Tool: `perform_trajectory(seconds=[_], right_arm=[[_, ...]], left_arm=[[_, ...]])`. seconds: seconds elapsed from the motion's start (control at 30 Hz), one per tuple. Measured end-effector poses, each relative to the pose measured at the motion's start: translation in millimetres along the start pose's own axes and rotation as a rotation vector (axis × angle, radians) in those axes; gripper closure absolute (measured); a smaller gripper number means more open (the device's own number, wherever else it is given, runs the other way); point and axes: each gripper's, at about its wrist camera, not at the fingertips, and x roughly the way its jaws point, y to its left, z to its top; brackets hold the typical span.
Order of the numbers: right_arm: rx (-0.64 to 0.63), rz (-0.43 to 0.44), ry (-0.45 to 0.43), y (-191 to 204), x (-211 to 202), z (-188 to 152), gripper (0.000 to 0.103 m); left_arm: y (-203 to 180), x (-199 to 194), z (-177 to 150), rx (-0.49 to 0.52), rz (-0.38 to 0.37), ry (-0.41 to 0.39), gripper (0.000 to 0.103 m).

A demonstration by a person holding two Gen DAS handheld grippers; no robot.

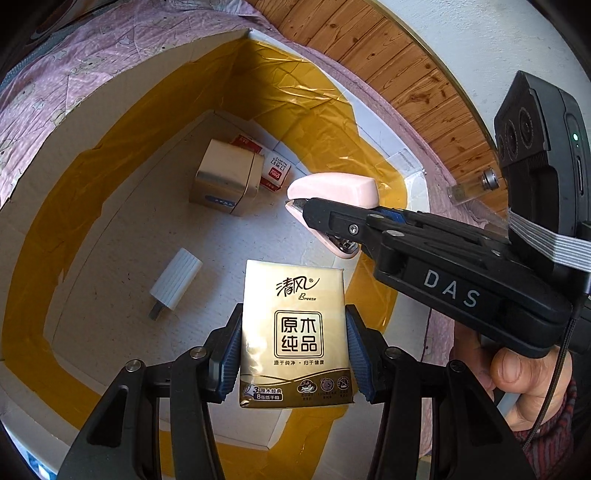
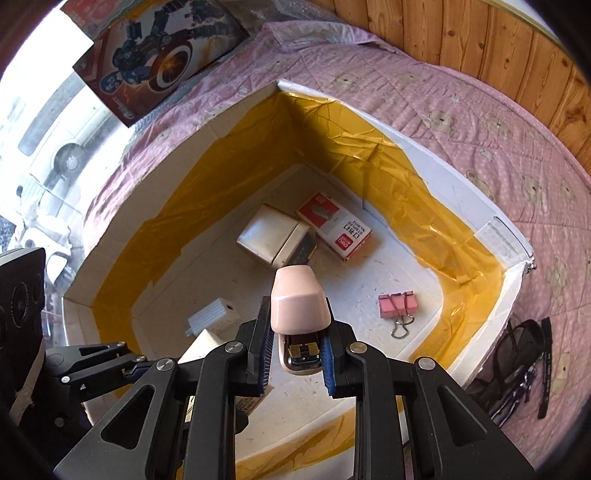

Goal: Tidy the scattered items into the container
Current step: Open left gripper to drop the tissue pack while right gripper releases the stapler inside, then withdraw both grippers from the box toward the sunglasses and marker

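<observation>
Both grippers hang over the white foam box [image 1: 33, 206] [image 2: 454, 188], whose walls are lined with yellow tape. My left gripper [image 1: 293, 354] is shut on a golden pack of paper tissues [image 1: 293, 325], held upright above the box floor. My right gripper [image 2: 297, 341] [image 1: 314, 218] is shut on a pink stapler [image 2: 299, 306] [image 1: 332, 192], also above the floor. On the floor lie a white charger plug [image 1: 177, 284] [image 2: 212, 315], a cream-coloured box [image 1: 223, 177] [image 2: 271, 236], a red and white staples box [image 1: 275, 171] [image 2: 338, 225] and a pink binder clip [image 2: 399, 306].
The foam box sits on a pink quilt with bear prints [image 2: 480, 122]. A wooden wall [image 2: 461, 33] runs behind. A printed toy box [image 2: 155, 55] leans at the back left. Dark glasses and straps [image 2: 517, 362] lie on the quilt right of the box. A hand [image 1: 517, 376] holds the right gripper.
</observation>
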Motion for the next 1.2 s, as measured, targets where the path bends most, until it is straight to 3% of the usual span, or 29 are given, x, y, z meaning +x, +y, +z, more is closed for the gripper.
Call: perform_trajectory(seconds=[0.27, 0.63, 1.2], right_arm=[[-0.021, -0.04, 0.05, -4, 12, 7, 0.078], [0.009, -0.014, 0.011, -3, -7, 7, 0.074], [0.017, 0.01, -0.009, 12, -35, -30, 0.07]], left_arm=[[2, 5, 6, -0.012, 0.004, 0.029, 0.048], [7, -7, 4, -0.013, 0.003, 0.004, 0.047], [-26, -33, -24, 0.111, 0.066, -0.072, 0.047]])
